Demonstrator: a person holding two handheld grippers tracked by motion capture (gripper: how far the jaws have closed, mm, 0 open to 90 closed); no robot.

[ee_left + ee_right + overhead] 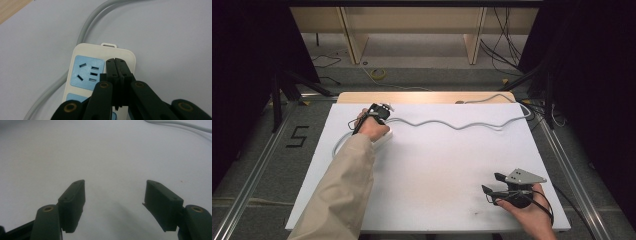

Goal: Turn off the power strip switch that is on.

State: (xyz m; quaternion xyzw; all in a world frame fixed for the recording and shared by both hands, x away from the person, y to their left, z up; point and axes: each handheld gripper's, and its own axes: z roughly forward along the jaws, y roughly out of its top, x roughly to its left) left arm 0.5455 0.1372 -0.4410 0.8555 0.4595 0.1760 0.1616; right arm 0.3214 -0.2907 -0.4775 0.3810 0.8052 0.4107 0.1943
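Left hand-held gripper [116, 60], jaws closed on nothing, presses the white plastic power strip with blue sockets [86, 72]; I'd press straight down so it won't skid. Right hand-held gripper [115, 200] gapes empty over the white counter [105, 152].

Power strip [77, 56]: we see smooth white plastic with a slight sheen, its socket faces pale blue.
Cable [447, 123]: grey, smooth, rubbery-looking.
Table [427, 170]: matt white top; bare wood along its far edge.
Left gripper [116, 61]: matt black plastic, brass-coloured pins.
Sleeve [339, 195]: beige cloth.
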